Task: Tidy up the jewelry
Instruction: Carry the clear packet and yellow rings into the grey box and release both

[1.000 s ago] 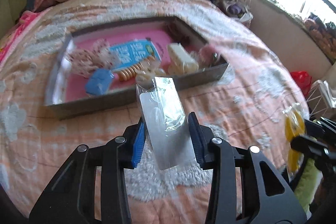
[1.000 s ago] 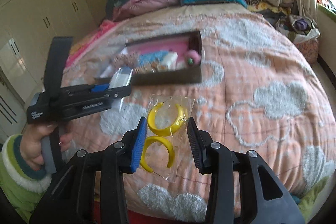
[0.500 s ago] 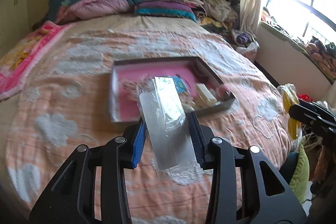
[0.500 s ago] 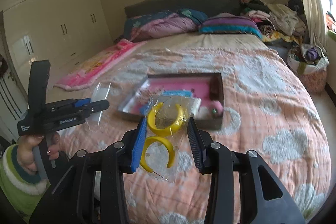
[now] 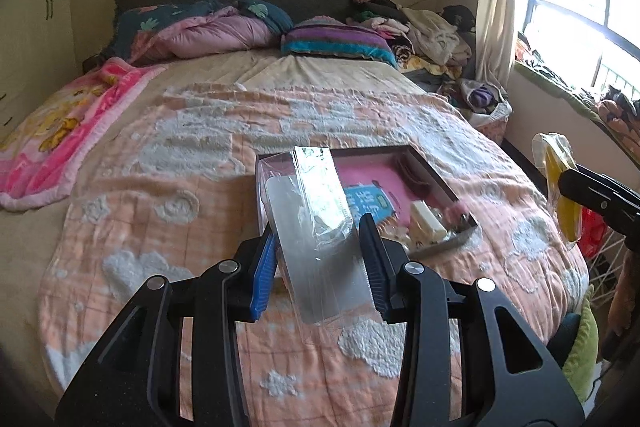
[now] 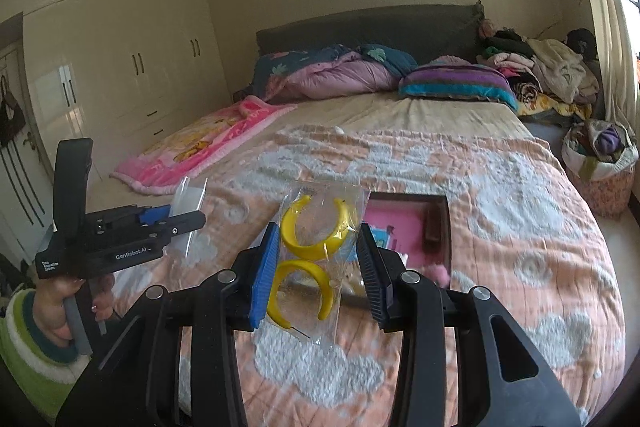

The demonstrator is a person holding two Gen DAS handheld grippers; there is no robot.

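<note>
Above the bed (image 6: 500, 187), the left gripper (image 5: 320, 251) pinches a clear plastic sleeve (image 5: 316, 227); the right gripper (image 6: 320, 267) pinches a bag of yellow hoop earrings (image 6: 312, 255); next, likely lowering both into the pink-lined tray (image 5: 424, 171).

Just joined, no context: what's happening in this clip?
A person holds tongs in each hand above a bed. The left tongs grip a clear packet; the right tongs grip a clear bag with two yellow hoop earrings. A tray with a pink floor, holding other small items, lies on the blanket ahead. Neither packet is in it yet.
</note>
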